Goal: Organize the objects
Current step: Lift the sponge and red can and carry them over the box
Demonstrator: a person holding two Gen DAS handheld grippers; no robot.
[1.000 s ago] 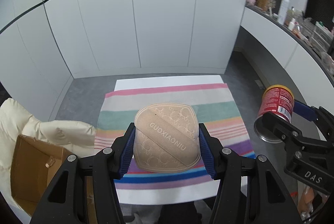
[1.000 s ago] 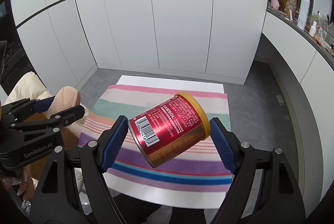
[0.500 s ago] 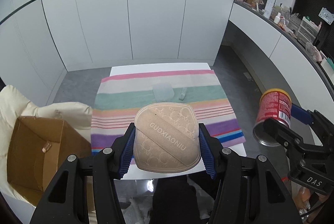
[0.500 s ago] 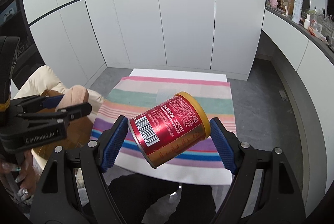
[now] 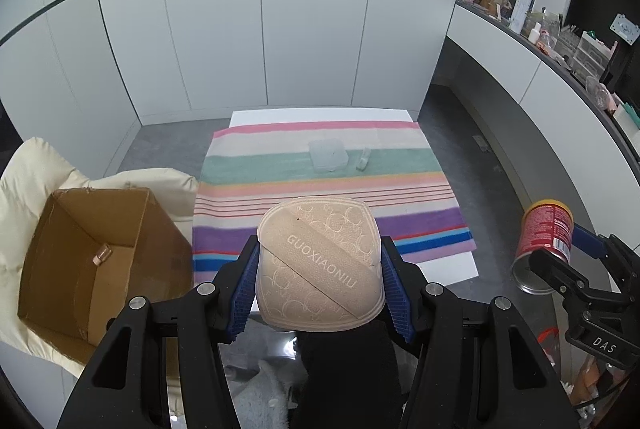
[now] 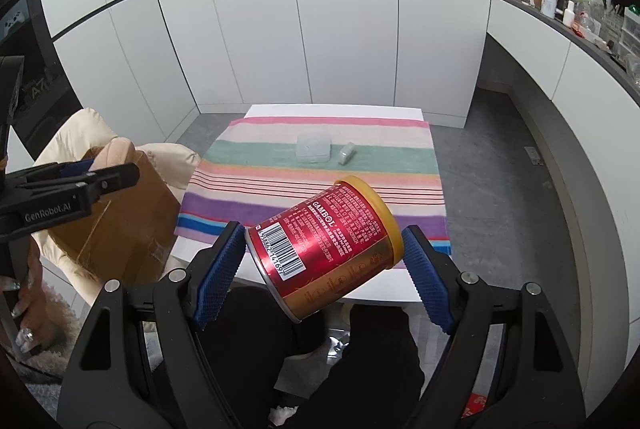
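Striped cloth [image 5: 328, 165] receded; clear box [image 5: 327, 156] appeared

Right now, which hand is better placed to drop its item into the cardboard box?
Left. The left tool, holding the beige pad, sits right beside the open cardboard box. The right tool, with the red can, is farther off.
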